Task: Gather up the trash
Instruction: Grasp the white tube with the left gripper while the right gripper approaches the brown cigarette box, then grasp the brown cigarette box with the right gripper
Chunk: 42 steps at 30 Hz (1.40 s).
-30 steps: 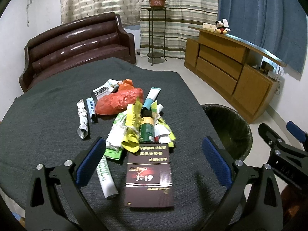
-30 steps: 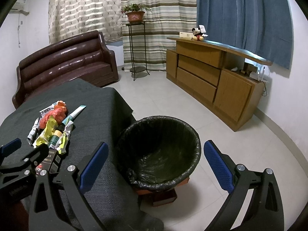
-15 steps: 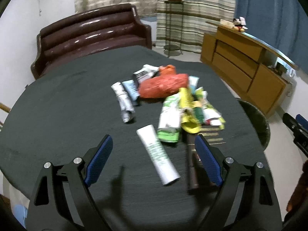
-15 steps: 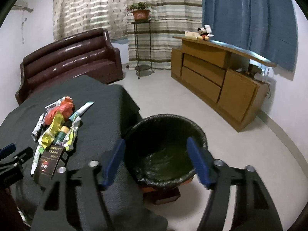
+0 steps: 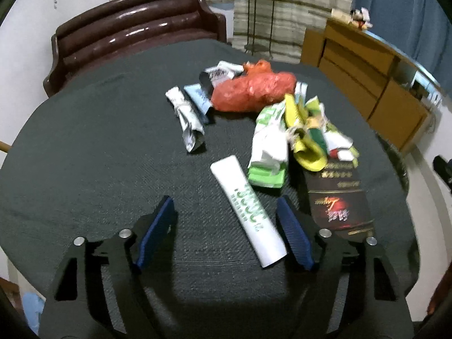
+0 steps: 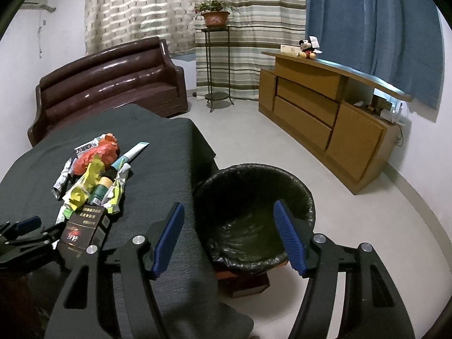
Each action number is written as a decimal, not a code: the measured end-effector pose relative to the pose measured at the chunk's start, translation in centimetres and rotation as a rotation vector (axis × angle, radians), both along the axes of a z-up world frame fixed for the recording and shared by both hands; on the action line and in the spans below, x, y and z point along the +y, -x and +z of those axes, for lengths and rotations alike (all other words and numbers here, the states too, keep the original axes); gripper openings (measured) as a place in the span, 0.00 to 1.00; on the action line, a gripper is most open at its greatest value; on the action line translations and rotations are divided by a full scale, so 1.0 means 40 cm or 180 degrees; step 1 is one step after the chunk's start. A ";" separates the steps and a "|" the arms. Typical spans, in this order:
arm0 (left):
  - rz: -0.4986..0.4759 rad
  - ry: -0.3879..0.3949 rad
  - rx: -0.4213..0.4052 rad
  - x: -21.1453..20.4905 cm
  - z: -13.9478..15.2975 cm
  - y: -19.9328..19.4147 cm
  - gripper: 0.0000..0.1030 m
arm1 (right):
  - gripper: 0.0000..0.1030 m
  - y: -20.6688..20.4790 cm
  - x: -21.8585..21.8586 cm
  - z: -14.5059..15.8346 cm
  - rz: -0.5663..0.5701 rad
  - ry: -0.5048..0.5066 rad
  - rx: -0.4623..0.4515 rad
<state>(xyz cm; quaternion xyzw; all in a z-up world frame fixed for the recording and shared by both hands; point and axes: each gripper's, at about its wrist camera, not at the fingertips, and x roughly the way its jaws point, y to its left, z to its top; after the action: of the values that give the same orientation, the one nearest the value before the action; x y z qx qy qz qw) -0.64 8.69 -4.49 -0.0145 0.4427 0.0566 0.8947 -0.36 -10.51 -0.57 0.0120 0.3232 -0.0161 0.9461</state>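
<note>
The left gripper (image 5: pixel 226 220) hangs over the dark table (image 5: pixel 84 152); its jaws have just been closing but are still apart. The white tube (image 5: pixel 248 209) lies between them, just beside the right pad, not pressed. Much bare cloth is on the left. The right gripper (image 6: pixel 228 231) is apart and empty above the bin (image 6: pixel 299 180), which stands beside the table edge.

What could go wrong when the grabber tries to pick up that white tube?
The left gripper, its jaws just closing, is open around the white tube, which lies slanted, so it may slip or twist. The dark box sits right beside it and could get bumped.
</note>
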 end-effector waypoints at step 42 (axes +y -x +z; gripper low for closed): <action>0.0001 0.0297 -0.0230 0.221 0.040 0.075 0.14 | 0.78 0.020 0.351 -0.033 0.0591 0.0123 0.0401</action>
<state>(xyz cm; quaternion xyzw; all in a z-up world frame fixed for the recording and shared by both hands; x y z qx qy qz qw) -3.66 17.55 -2.87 -0.0584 0.4123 0.0356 0.9085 -1.18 3.53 -1.90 -0.0374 0.3814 0.0646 0.9214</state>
